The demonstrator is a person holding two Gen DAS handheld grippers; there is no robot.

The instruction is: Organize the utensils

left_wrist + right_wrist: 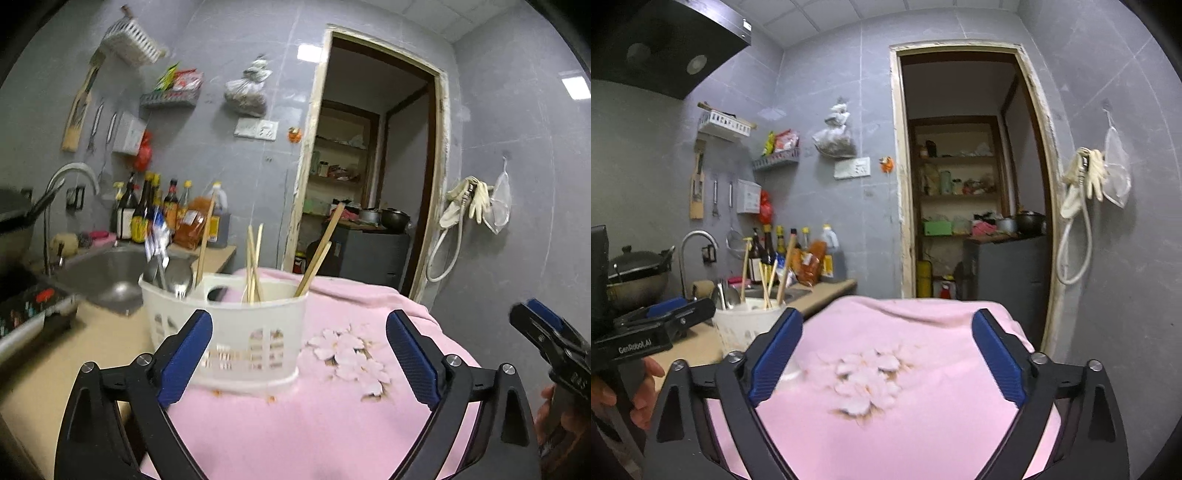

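- Grey-tiled kitchen with an open doorway [975,170] into a pantry; the desk [44,373] is beige and a pink flowered cloth [332,406] covers the surface on its right side.
- White plastic utensil caddy [236,332] stands at the near-left edge of that pink cloth, upright, slotted walls, with a handle across the middle splitting it into compartments.
- Left compartment: metal spoons [173,273] and what looks like a fork, plus one wooden chopstick leaning out.
- Right compartment: a bunch of wooden chopsticks [255,266] standing up, with two more tilted to the right. Bit blurry, so I can't count them exactly.
- Behind the caddy there's a steel sink [110,273] with a tap, and sauce bottles [147,210] lined up along the wall.
- Wall baskets up top: a white one [726,123] and a grey one [777,158] holding snack packets.
- Left gripper [299,350]: jaws spread wide, nothing between them, caddy just beyond the left jaw.
- Right gripper [886,354]: jaws wide apart too, empty, over the pink cloth, caddy off to its left.
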